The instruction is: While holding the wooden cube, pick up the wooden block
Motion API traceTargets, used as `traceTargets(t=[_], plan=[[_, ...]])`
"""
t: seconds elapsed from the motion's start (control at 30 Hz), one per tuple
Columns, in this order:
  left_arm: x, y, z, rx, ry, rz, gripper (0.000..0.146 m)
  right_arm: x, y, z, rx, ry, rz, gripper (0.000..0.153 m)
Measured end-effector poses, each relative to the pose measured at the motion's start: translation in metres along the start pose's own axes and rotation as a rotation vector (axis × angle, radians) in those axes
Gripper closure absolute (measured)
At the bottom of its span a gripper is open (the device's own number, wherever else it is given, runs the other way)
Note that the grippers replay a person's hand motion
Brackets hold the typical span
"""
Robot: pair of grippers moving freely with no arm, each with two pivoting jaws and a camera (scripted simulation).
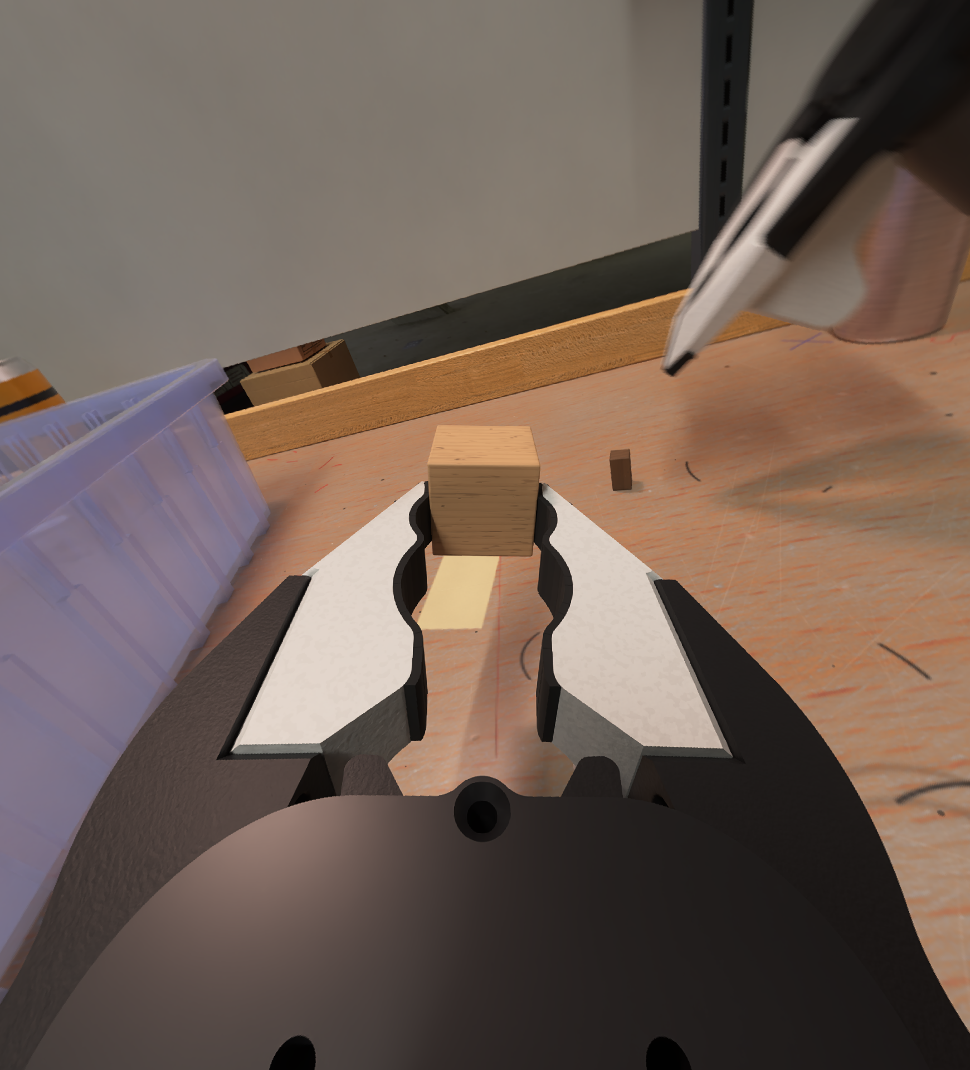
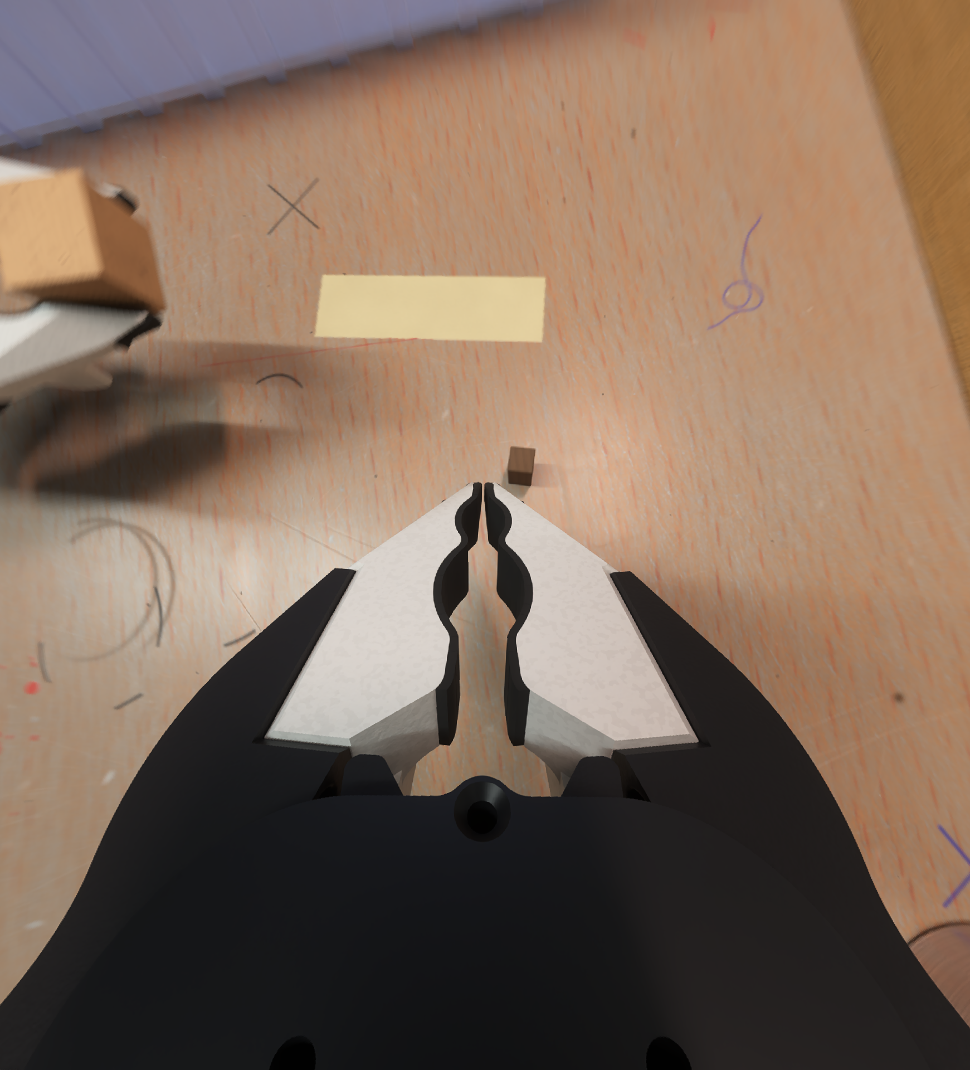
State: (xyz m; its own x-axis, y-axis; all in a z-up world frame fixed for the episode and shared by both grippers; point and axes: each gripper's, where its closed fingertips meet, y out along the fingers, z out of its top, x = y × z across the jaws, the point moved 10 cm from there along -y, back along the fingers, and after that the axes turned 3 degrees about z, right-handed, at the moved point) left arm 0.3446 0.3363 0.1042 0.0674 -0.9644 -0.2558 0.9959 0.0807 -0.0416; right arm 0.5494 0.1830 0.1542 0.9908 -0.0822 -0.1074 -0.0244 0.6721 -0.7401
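**Cube clamped in the left gripper, small block loose on the table**

The left gripper (image 1: 482, 509) has its two fingertips pressed against opposite sides of the wooden cube (image 1: 482, 492), which hangs clear above the table (image 1: 760, 579); its shadow falls on the surface below. Under it lies a flat pale yellow strip (image 2: 430, 308).

The right gripper (image 2: 481, 489) has its fingertips drawn almost together with only a thin slit between them, and nothing is held there. The wooden block (image 2: 520, 465), small and dark brown, stands on the table just beside those tips, slightly to their right, not touching them.

A translucent bin (image 1: 65, 550) runs along the table's left edge, with an orange-and-black can (image 1: 2, 391) behind it. A raised wooden rail (image 1: 471, 376) borders the far edge.
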Motion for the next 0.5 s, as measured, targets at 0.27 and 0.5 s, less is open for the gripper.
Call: traceTargets(t=[0.27, 0.5], plan=[[0.002, 0.001, 0.001, -0.002, 0.000, -0.021, 0.112, 0.033, 0.053, 0.045, -0.512, 0.049, 0.038, 0.153], [0.001, 0.001, 0.001, -0.003, -0.016, -0.033, 0.112, 0.037, 0.076, 0.051, -0.696, 0.236, 0.054, 0.142]])
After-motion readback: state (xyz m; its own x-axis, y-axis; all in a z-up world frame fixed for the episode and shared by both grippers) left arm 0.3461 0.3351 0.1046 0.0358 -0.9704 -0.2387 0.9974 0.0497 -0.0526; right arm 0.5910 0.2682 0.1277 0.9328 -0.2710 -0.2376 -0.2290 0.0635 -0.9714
